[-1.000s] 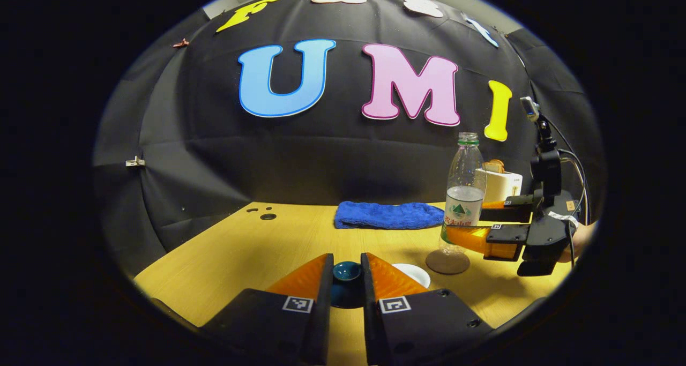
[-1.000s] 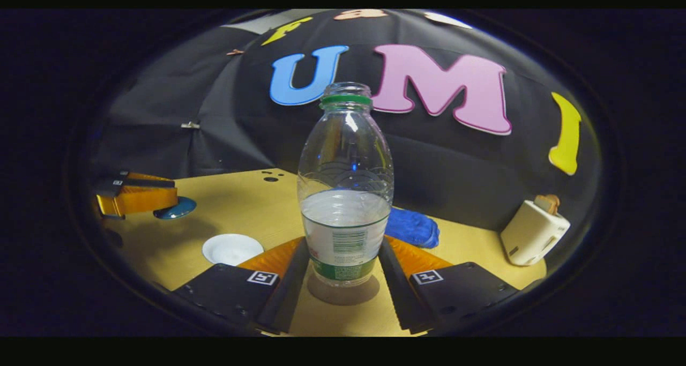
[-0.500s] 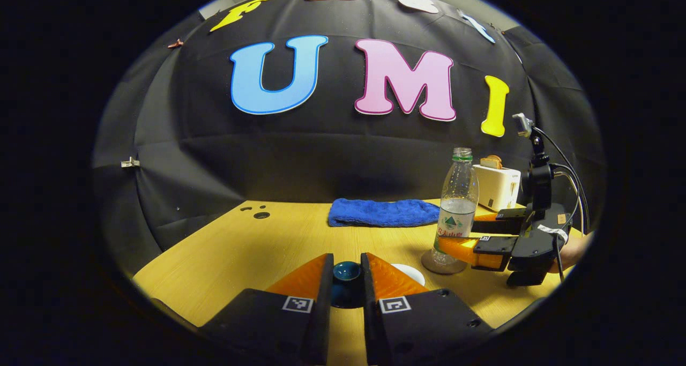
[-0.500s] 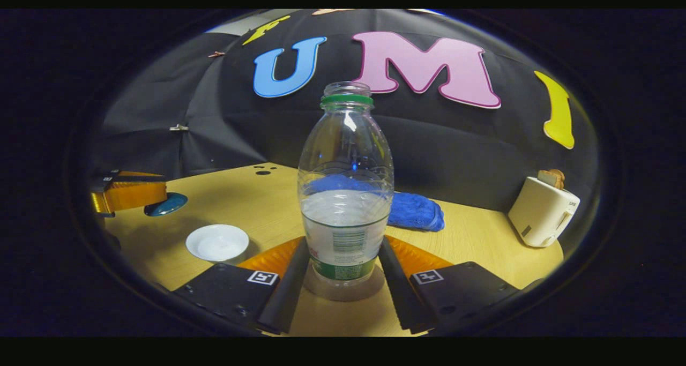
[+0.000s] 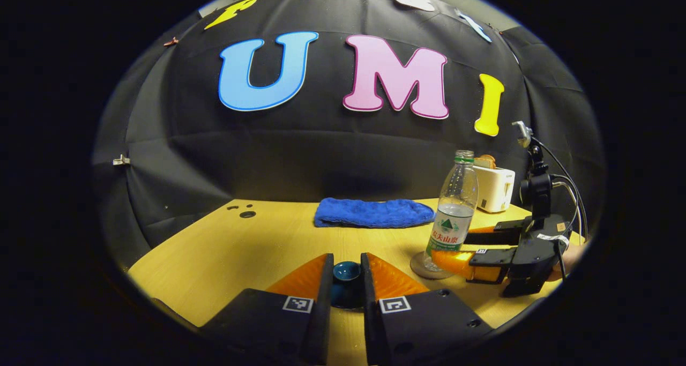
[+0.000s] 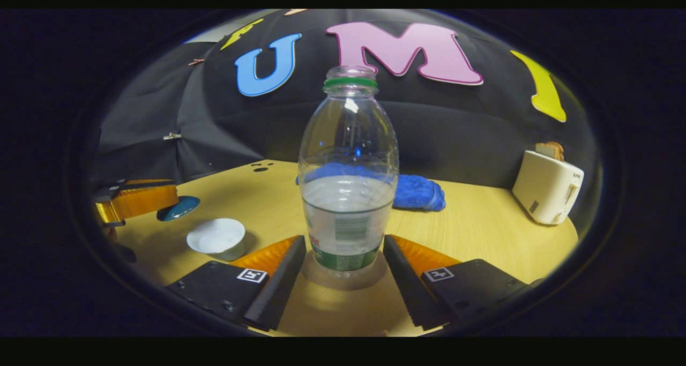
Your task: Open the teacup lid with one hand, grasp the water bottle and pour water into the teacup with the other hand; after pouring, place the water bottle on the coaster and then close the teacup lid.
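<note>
A clear water bottle, part full and uncapped, stands upright on the round brown coaster. My right gripper is open, its fingers flanking the bottle's lower label with a slim gap on each side. The bottle, the coaster and the right gripper also appear at the right of the left gripper view. My left gripper is shut on the knob of the dark teal teacup lid, held above the table. The white teacup sits uncovered, with the lid held left of it.
A blue cloth lies at the back of the wooden table. A white toaster holding a slice of toast stands at the back right. Small holes mark the table's far left corner.
The right gripper set the bottle down on the coaster and its fingers spread apart. The left gripper kept hold of the lid and drifted slightly.
</note>
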`<state>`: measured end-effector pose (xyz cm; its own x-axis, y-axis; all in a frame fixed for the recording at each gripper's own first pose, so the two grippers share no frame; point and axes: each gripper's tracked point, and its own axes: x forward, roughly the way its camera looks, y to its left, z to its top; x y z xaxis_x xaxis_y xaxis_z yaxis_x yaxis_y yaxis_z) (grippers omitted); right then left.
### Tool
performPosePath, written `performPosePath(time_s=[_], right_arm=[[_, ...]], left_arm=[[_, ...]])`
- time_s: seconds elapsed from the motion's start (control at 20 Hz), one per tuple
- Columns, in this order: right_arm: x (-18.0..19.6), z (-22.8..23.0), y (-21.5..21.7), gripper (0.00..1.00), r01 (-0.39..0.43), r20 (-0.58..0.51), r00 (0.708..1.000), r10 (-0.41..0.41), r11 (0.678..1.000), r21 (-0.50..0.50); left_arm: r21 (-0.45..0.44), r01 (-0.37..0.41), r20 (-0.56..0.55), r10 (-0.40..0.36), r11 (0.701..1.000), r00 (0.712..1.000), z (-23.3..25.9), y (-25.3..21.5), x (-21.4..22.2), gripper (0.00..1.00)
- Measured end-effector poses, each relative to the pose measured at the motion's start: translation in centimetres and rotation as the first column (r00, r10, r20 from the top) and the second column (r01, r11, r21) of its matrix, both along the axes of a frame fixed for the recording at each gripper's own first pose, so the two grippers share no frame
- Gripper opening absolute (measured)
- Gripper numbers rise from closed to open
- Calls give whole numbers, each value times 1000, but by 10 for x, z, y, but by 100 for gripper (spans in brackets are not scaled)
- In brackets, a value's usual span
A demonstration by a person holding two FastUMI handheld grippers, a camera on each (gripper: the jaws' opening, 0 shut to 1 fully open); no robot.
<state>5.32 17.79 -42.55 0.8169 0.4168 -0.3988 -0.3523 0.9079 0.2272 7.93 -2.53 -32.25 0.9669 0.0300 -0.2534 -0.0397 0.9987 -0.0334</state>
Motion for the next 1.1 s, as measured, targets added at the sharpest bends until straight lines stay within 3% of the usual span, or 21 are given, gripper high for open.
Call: performPosePath(time_s=[0.1,0.6,0.85,0.95,1.1], right_arm=[[-6,-1,-2,94,2,-9,1000,-2,1000,-1],[-50,18,-21,94,3,-20,1000,-4,999,-39],[-46,29,-33,94,45,-15,999,-45,999,-24],[-47,33,-38,94,60,-14,998,-61,998,-26],[-52,42,-41,94,76,-20,997,-77,997,-20]], left_arm=[[-7,19,-3,-19,1000,1000,-4,-9,6,30],[-67,49,-77,-55,997,996,-41,-27,23,30],[-15,70,-81,-71,997,994,-46,-35,21,33],[19,61,-75,-60,998,995,-45,-31,21,37],[23,68,-72,-66,997,995,-41,-33,20,65]])
